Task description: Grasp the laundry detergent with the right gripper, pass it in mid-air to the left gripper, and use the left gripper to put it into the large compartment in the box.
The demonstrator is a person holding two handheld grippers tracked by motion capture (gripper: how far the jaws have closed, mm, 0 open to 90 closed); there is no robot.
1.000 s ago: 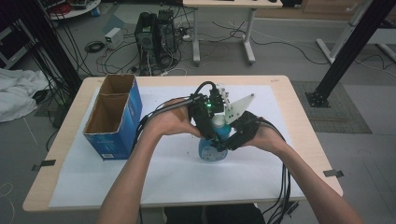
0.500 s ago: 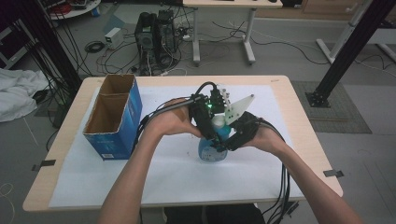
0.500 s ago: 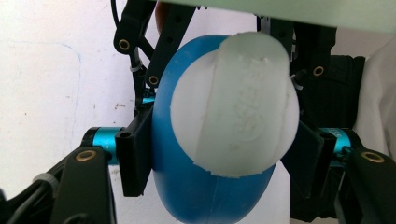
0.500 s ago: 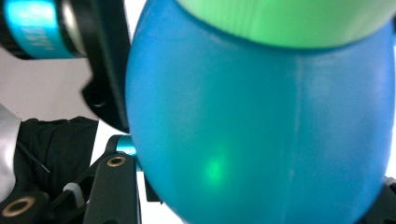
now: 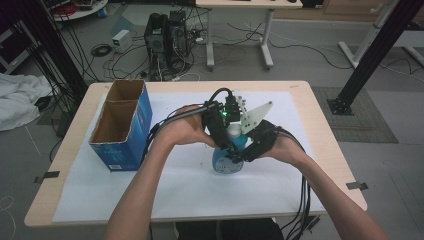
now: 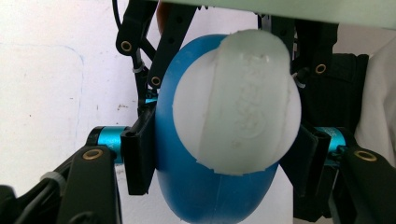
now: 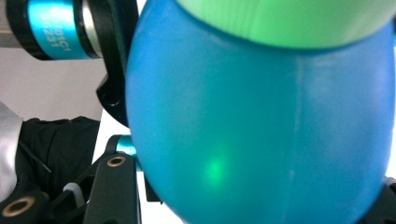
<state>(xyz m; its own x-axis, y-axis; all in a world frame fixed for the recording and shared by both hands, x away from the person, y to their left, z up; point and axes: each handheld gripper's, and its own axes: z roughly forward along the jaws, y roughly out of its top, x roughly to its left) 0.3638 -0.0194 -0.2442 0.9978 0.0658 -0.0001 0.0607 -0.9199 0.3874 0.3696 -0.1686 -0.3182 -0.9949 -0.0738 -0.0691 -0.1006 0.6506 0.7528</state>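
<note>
A blue bottle [image 5: 226, 164] with a white cap [image 5: 234, 131] stands upright at the middle of the table. My left gripper [image 5: 230, 137] comes down on it from above. Its jaws have just been closing, and its pads [image 6: 139, 156] now press on the two sides of the cap [image 6: 233, 107]. The blue body [image 6: 205, 196] shows below the cap. My right gripper [image 5: 242, 152] reaches in from the right and is shut on the bottle's body [image 7: 261, 130], which bulges between its jaws.
An open blue cardboard box [image 5: 122, 127] stands on the table's left side. White paper [image 5: 190, 195] covers most of the tabletop. Black cables [image 5: 302, 200] trail off the front edge on the right. A computer and wires lie on the floor beyond.
The left gripper's jaws have drawn in onto the cap. Both hands and the bottle have stayed where they were.
</note>
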